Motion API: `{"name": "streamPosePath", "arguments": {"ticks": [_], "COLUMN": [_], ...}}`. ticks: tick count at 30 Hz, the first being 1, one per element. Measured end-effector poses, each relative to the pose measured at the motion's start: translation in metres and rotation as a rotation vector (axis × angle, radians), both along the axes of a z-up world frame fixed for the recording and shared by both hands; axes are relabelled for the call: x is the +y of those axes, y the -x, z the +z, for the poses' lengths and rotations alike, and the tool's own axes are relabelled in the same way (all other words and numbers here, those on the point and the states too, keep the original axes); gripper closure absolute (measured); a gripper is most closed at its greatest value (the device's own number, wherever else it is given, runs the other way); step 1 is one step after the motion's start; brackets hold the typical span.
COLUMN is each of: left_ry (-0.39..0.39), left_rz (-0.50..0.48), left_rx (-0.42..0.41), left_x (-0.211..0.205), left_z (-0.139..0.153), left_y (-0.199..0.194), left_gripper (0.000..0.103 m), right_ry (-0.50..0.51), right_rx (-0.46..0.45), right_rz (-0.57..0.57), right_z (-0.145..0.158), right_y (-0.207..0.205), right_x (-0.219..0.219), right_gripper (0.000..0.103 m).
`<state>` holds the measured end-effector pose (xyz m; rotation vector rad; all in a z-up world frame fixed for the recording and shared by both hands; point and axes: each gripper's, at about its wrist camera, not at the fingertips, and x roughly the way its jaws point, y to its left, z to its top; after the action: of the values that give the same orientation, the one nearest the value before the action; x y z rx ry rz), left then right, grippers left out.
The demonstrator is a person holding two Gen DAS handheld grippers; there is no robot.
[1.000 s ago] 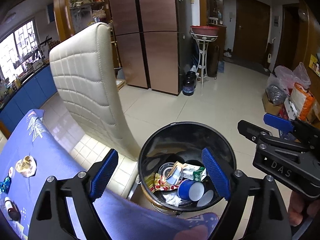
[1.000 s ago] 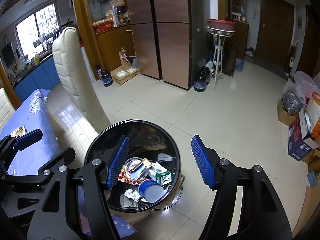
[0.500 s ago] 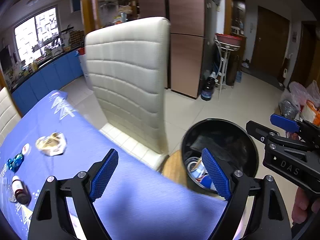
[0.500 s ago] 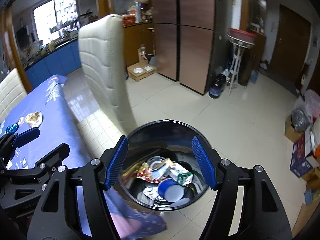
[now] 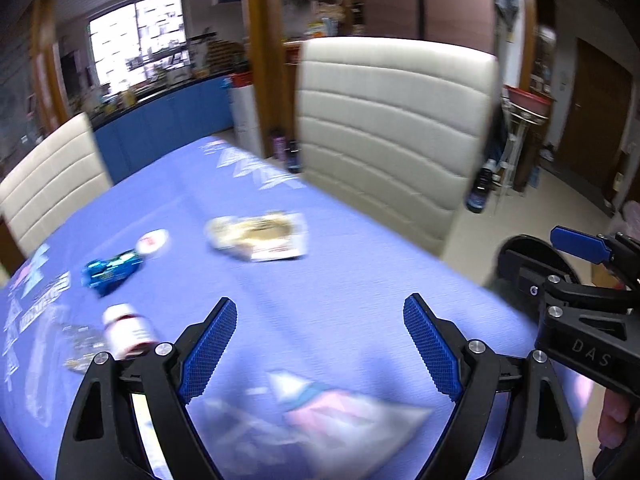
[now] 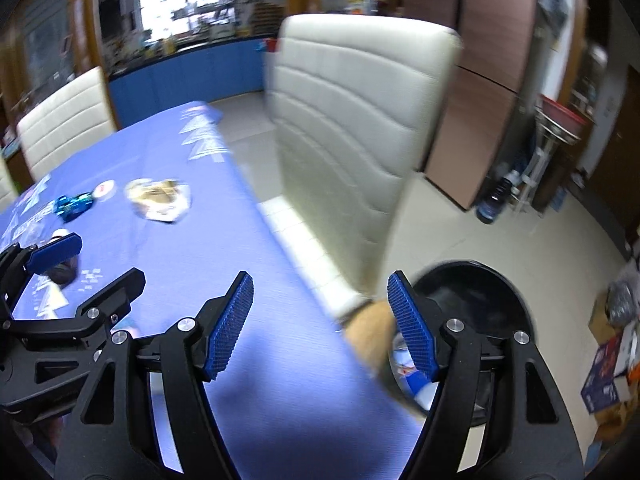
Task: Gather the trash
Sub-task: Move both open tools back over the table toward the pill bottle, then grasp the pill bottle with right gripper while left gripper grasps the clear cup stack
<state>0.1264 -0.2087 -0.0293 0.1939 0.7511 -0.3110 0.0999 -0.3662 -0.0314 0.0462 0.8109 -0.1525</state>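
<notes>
Both grippers have swung off the bin [image 6: 472, 320] back over the blue surface [image 5: 320, 280]. Left gripper [image 5: 320, 344] jaws spread, empty; right gripper [image 6: 320, 328] jaws just widened, empty. Next trash: wrapper [image 5: 260, 236] at twelve o'clock, blue packet [image 5: 112, 272] at ten.

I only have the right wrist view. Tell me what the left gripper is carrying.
Observer: Nothing. The left gripper is open, with only the blue tablecloth showing between its pads.
Operator: Report what its finger is hiding on the table.
Observer: A small white-capped bottle, just outside the gripper's left finger.
Operator: Name anything next to that bottle.
Observer: What looks like a crumpled clear wrapper, to the left of the bottle; it is too blurred to say more.
</notes>
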Motion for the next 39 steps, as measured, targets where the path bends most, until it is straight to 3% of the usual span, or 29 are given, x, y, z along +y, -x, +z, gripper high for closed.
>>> {"name": "streamPosePath", "arguments": {"ticks": [13, 19, 22, 28, 39], "left_ry": [-0.082, -0.153, -0.178, -0.144, -0.09], "left_rz": [0.323, 0.372, 0.38, 0.4, 0.403], "left_rx": [-0.018, 0.004, 0.034, 0.106, 0.162], "left_x": [0.181, 0.243, 0.266, 0.291, 0.299], "left_z": [0.009, -0.008, -0.021, -0.04, -0.059], "left_y": [-0.017, -0.017, -0.017, -0.025, -0.039], "left_gripper": [0.02, 0.02, 0.02, 0.02, 0.02], "right_ry": [-0.025, -0.019, -0.018, -0.001, 0.011], "right_rx": [0.027, 0.053, 0.072, 0.108, 0.142], "right_rz": [0.324, 0.421, 0.443, 0.474, 0.472], "right_z": [0.003, -0.008, -0.015, -0.028, -0.041], "right_y": [-0.054, -0.064, -0.068, -0.073, -0.082], "right_x": [0.174, 0.224, 0.238, 0.254, 0.258], "right_gripper": [0.032, 0.032, 0.032, 0.032, 0.033]}}
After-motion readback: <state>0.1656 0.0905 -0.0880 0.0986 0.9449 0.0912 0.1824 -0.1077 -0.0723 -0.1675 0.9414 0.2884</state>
